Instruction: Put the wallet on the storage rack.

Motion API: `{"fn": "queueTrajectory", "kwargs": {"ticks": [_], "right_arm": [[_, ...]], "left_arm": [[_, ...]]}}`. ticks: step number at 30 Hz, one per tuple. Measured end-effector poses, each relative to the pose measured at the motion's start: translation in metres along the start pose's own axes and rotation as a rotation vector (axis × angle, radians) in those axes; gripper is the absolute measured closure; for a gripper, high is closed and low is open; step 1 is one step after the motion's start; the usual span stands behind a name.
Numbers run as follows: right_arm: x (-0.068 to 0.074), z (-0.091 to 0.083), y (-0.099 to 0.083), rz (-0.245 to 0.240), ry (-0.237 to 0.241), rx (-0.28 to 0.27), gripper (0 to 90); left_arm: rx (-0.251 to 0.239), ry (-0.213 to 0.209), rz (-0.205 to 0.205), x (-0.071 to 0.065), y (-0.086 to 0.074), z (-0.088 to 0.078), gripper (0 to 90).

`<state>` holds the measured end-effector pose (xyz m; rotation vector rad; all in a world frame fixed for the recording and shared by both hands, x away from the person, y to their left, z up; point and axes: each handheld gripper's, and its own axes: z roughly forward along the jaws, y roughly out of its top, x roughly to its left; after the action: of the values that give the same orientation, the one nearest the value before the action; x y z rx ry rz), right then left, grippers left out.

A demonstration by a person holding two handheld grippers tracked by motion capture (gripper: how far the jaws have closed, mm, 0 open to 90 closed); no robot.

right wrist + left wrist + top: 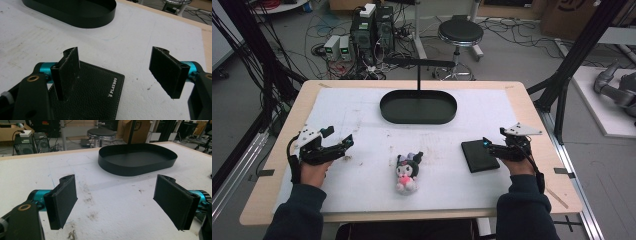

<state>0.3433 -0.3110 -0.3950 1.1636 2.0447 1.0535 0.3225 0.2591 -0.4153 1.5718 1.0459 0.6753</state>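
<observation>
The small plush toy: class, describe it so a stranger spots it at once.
Start at the white mat covering the wooden table, with the black oval metal tray at its far side. Nearer the person, centred, lies the small plush toy: black ears, pink belly, the one soft thing there.

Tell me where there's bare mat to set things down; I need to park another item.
Free: the wide stretch between the left gripper and the plush toy, and the strip between toy and black tray. Crowded: the right side, where the wallet lies just under the right gripper, fingers open.
</observation>
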Motion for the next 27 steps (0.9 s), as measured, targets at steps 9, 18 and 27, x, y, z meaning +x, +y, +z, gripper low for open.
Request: {"fn": "queueTrajectory", "kwargs": {"ticks": [9, 18, 27], "right_arm": [[0.02, 0.002, 0.005, -0.022, 0.028, 0.011, 26.2], [0.038, 0.014, 0.009, -0.064, 0.039, 0.049, 26.2], [0.058, 0.035, 0.005, -0.144, 0.057, 0.167, 30.8]], "left_arm": [[-0.013, -0.009, 0.008, -0.002, 0.001, -0.002, 18.6], [0.001, -0.012, 0.01, -0.001, 0.0, 0.0, 18.9], [0.022, -0.012, 0.009, -0.001, -0.003, 0.003, 19.3]]}}
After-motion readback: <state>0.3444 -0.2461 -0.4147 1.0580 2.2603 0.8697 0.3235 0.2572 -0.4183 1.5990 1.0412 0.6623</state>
